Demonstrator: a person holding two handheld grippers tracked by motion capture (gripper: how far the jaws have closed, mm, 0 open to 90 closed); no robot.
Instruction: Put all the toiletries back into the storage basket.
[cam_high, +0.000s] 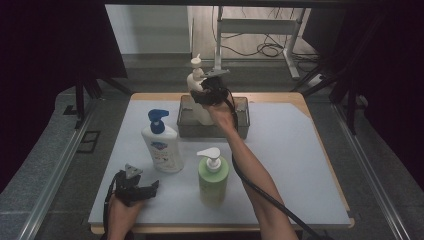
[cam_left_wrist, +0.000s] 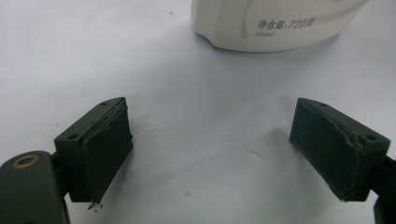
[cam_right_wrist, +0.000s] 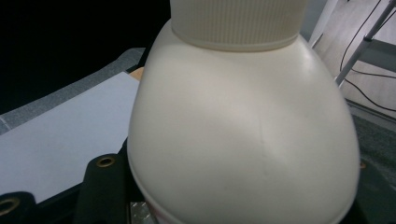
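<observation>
— Two tools, where?
— Left tool (cam_high: 134, 187) rests low on the worktop (cam_high: 290, 165), jaws wide, holding nothing. Beyond stand a green bottle (cam_high: 213, 181) and a blue-capped bottle (cam_high: 161, 145).
— Farther?
— Right tool (cam_high: 207, 92) clamps a cream pump bottle (cam_high: 199, 85) over the grey bin (cam_high: 240, 122).

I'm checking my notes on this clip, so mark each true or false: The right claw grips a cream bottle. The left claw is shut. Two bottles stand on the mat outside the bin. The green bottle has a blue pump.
1. True: the right claw grips the cream plastic pump bottle over the dark rectangular bin.
2. False: the left claw is open, holding nothing.
3. True: the white bottle with blue pump and the green bottle.
4. False: its pump is white.
</observation>
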